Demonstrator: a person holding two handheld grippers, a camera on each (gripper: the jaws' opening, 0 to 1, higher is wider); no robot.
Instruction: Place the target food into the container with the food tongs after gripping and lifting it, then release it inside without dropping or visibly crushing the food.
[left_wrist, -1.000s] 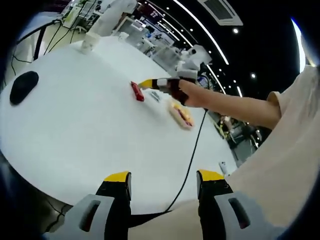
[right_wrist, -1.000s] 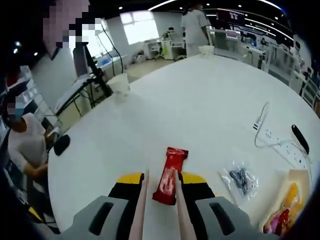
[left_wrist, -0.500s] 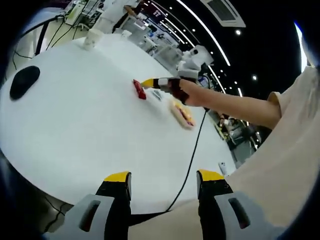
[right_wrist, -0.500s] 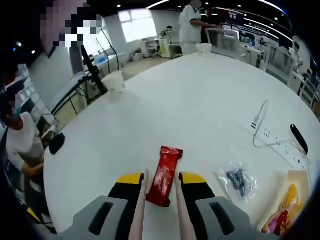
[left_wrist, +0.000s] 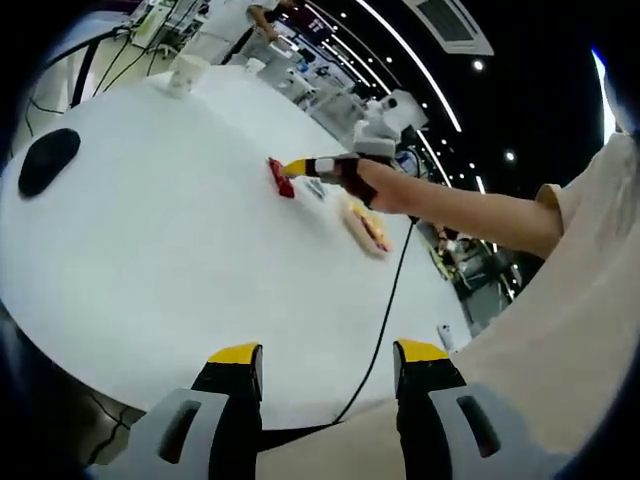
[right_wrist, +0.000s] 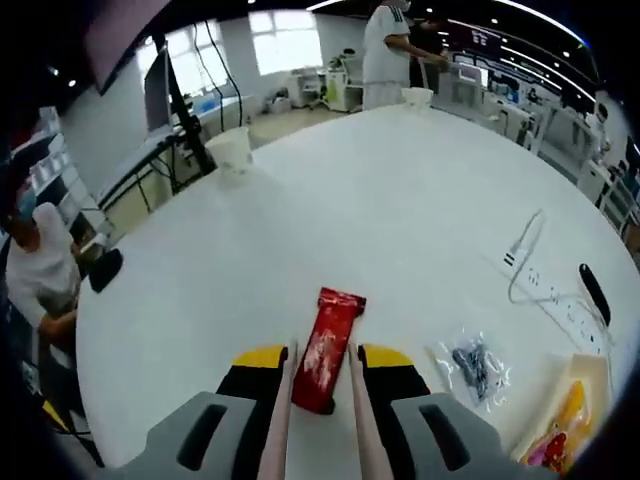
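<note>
A red snack packet (right_wrist: 322, 345) lies lengthwise between the two pinkish arms of the food tongs (right_wrist: 279, 400). My right gripper (right_wrist: 318, 362) is shut on those tongs, whose arms sit close along the packet's sides. I cannot tell whether the packet rests on the white table (right_wrist: 400, 210) or hangs just above it. A beige container (right_wrist: 565, 425) with yellow and red food sits to the right. In the left gripper view the right gripper (left_wrist: 300, 167) reaches out with the packet (left_wrist: 280, 178) at its tip, the container (left_wrist: 365, 225) beyond. My left gripper (left_wrist: 328, 375) stands open at the table's near edge.
A paper cup (right_wrist: 232, 150) and a black mouse (right_wrist: 104, 270) sit at the far left. A clear bag of dark bits (right_wrist: 475, 365), a power strip (right_wrist: 560, 290) and a black object (right_wrist: 595, 292) lie to the right. A black cable (left_wrist: 385, 310) crosses the table. People stand beyond.
The right gripper view has shifted slightly; the packet now sits straighter and more centred between the tong arms. The left gripper has barely moved.
</note>
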